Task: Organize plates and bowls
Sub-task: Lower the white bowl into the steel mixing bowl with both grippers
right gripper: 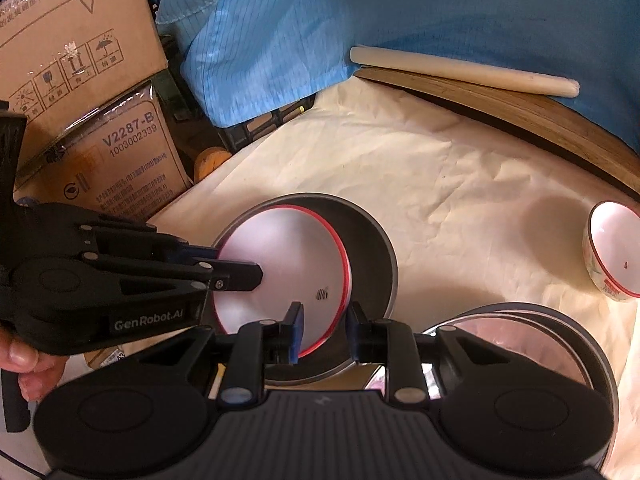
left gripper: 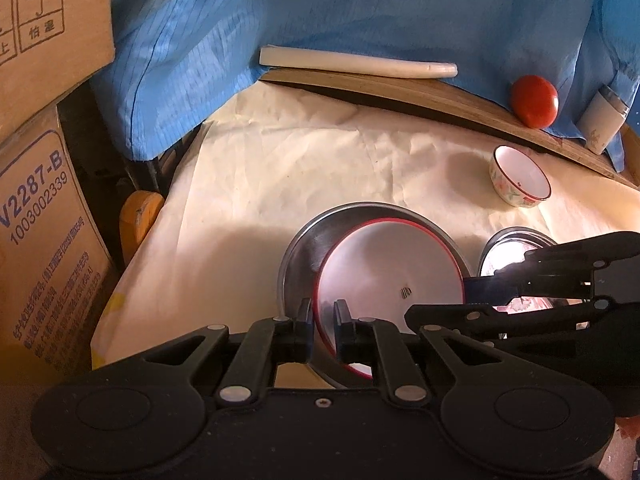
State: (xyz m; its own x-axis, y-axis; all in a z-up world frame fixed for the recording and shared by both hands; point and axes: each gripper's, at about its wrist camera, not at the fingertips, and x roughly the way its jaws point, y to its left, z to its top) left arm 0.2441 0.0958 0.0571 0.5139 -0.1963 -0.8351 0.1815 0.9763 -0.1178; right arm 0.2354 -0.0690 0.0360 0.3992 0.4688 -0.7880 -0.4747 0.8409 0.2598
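Note:
A white plate with a red rim (left gripper: 392, 268) (right gripper: 280, 264) sits tilted inside a shallow metal dish (left gripper: 304, 240) (right gripper: 372, 256) on the cream sheet. My left gripper (left gripper: 323, 310) is shut on the plate's near left rim; in the right wrist view it (right gripper: 244, 274) reaches in from the left. My right gripper (right gripper: 326, 316) is shut on the opposite rim and shows in the left wrist view (left gripper: 476, 286) coming from the right. A second metal dish (left gripper: 516, 240) (right gripper: 532, 336) lies beside the first. A small floral bowl (left gripper: 520, 180) (right gripper: 616, 256) stands apart.
A wooden board (left gripper: 400, 90) (right gripper: 520, 112) at the back carries a white rolling pin (left gripper: 356, 64) (right gripper: 460, 70), a tomato (left gripper: 534, 100) and a white bottle (left gripper: 604, 120). Cardboard boxes (left gripper: 44, 216) (right gripper: 80, 60) stand left. Blue cloth (left gripper: 360, 8) hangs behind. A person's hand (right gripper: 20, 360) holds the left gripper.

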